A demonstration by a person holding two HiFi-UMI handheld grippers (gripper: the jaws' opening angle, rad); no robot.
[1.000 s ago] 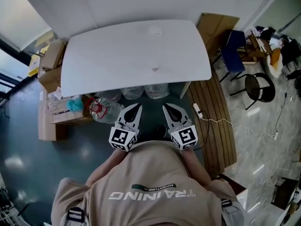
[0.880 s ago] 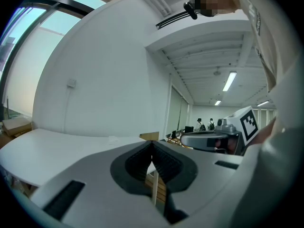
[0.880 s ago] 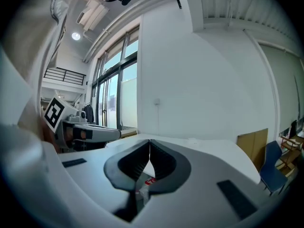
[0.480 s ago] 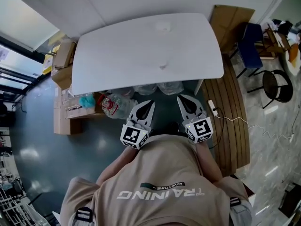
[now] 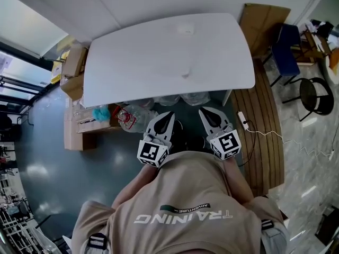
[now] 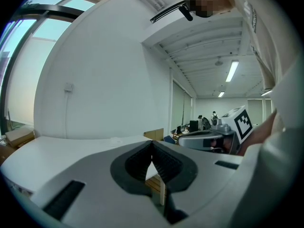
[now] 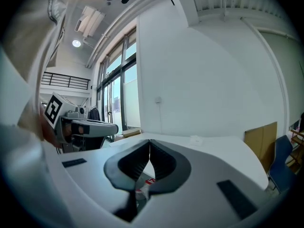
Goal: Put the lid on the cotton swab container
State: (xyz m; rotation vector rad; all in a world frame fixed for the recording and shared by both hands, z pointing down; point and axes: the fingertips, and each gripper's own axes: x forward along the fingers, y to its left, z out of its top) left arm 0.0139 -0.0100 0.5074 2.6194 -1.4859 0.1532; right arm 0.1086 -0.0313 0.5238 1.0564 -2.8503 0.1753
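While standing well back from the white bench [image 5: 132, 62], holds left claw [image 5: 170, 114] and right claw [image 5: 202, 111] tucked by the chest, each pressed together on nothing; seemingly a rest pose, task not begun; only from the head view: a small clear item [image 5: 185, 74] mid-bench and a small white item [image 5: 185, 29] near the far edge, perhaps container and lid, too small to tell; only from the claw views: ribbed pads meeting at the tips.

I see one white table [image 5: 132, 62]. On it sit two small objects [image 5: 186, 29] [image 5: 185, 74]. Right of the table stand two chairs [image 5: 286, 46] [image 5: 317, 96].
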